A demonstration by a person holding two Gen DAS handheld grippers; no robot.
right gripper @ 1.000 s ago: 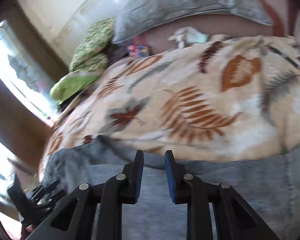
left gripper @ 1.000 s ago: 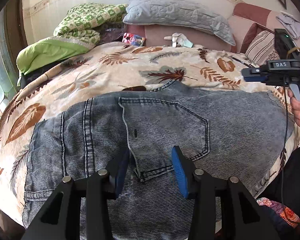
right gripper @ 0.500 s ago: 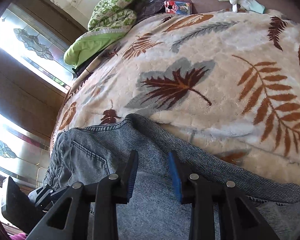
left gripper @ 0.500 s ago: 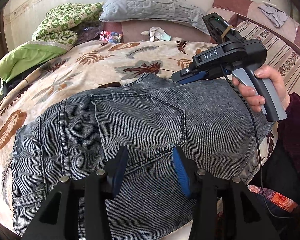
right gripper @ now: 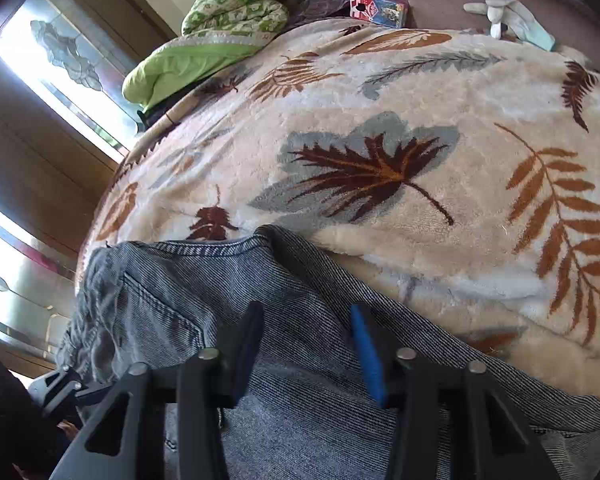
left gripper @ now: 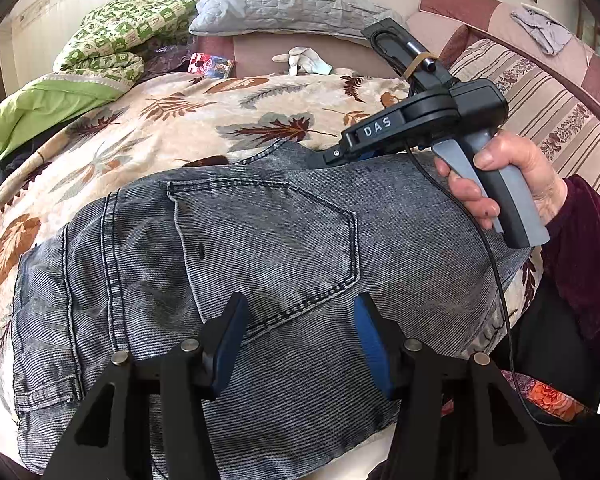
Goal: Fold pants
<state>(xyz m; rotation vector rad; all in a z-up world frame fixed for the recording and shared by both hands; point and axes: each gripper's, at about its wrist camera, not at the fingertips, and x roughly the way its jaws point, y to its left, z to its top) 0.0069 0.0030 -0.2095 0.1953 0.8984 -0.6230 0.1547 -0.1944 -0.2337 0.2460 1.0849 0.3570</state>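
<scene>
Jaws of both grippers spread, pinching nothing, over grey jeans [left gripper: 284, 240] (right gripper [left gripper: 328, 156] reads "DAS").

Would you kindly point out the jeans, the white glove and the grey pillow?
jeans [left gripper: 284, 232]: left wrist view, on the back pocket.
white glove [left gripper: 302, 60]: left wrist view, on its palm.
grey pillow [left gripper: 284, 6]: left wrist view, on its quilted middle.

Pants [left gripper: 284, 240]: grey ribbed denim, matt. Blanket [right gripper: 440, 92]: plush fleece. Claw [left gripper: 298, 340]: matt black plastic.
</scene>
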